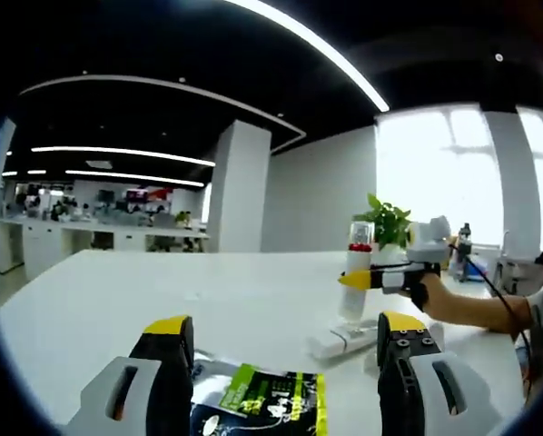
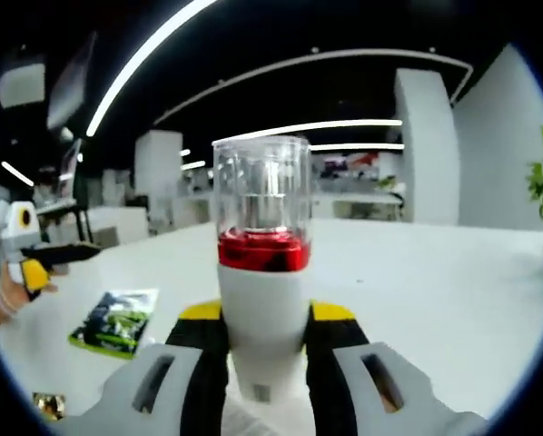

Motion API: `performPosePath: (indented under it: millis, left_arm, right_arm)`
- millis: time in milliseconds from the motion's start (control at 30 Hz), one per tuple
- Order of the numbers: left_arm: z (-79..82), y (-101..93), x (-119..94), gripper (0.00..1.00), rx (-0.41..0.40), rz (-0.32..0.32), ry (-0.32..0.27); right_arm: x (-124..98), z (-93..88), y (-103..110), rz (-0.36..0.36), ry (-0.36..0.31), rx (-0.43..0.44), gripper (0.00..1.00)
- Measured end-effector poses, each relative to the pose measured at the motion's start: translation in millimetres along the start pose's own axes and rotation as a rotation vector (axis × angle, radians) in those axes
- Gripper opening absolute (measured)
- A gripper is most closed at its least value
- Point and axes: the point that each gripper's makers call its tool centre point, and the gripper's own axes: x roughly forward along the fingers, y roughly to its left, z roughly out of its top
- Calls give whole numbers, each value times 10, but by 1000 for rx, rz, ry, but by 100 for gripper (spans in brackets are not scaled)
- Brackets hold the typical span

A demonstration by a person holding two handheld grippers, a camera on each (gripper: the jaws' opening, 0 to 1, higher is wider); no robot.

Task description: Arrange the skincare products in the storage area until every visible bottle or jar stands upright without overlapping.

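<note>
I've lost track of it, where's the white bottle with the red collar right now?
The bottle stands upright on the white table, clamped in the right claw. In the left gripper view it is right of centre, before the plant.

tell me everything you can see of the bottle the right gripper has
The bottle has a white, plastic-looking body, a red band at the neck and a clear cap over a pump head. It stands upright, clamped at its lower body between the yellow-tipped jaws of the right gripper. In the left gripper view the bottle stands over the white table, its base at a white power strip; whether it rests there cannot be told.
</note>
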Motion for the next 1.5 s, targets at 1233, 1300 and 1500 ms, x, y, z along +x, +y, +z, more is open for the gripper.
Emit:
performPosePath:
  millis: [1233,1300,1500]
  left_arm:
    - [-48,-44,35,85,36,-4,18]
    - [-57,-41,38,85,37,-3,21]
    - [-80,-39,44,85,18,-9,26]
  right_arm:
    - [-27,-222,-82,-62,113,-40,31]
    - [-20,-193,-38,-22,80,-14,35]
    - [-138,-151,21,80,126,9,71]
